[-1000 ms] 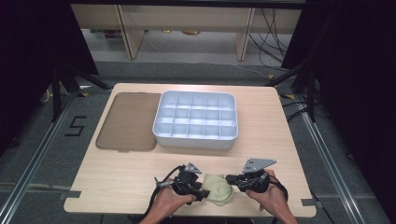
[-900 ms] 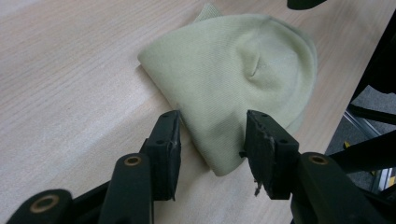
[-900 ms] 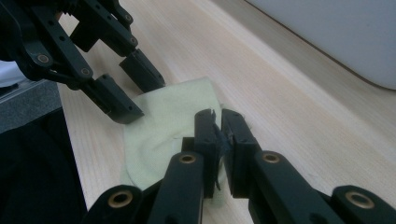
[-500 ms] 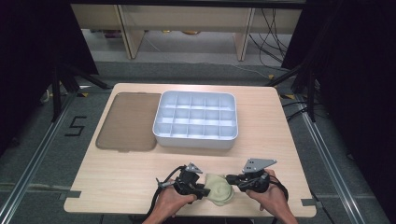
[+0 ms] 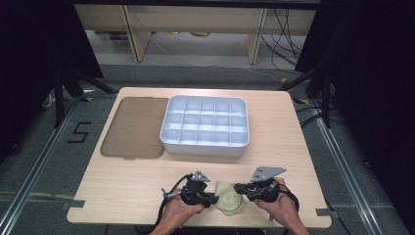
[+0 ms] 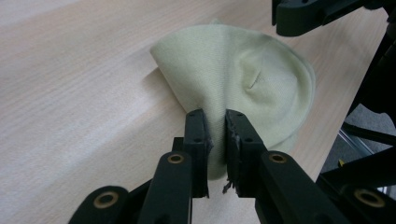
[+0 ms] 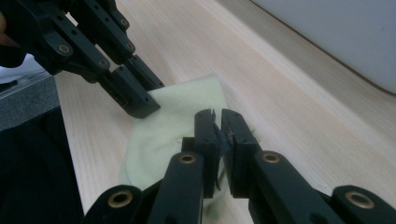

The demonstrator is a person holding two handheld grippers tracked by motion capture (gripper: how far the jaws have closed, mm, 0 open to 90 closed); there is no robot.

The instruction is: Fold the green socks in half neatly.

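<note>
A pale yellow-green cloth [image 5: 229, 201] lies crumpled near the table's front edge, between the two hands. My left gripper [image 5: 216, 198] comes at it from the left. Its jaws have just been closing and now pinch a fold of the cloth [image 6: 243, 79] between the pads, as the left gripper [image 6: 215, 125] view shows. From the right, my right gripper [image 5: 239, 189] holds the opposite edge. In the right gripper [image 7: 217, 120] view its jaws are shut on the cloth [image 7: 177, 116], with the left gripper [image 7: 135, 100] at the far edge.
A white tray [image 5: 205, 146] divided into several compartments stands at the table's middle. A flat brown lid [image 5: 134, 127] lies to its left. The table's front edge [image 5: 195, 224] runs just below the hands.
The left gripper's jaws have drawn together on the cloth. Both hands have kept their places, and the cloth lies where it was.
</note>
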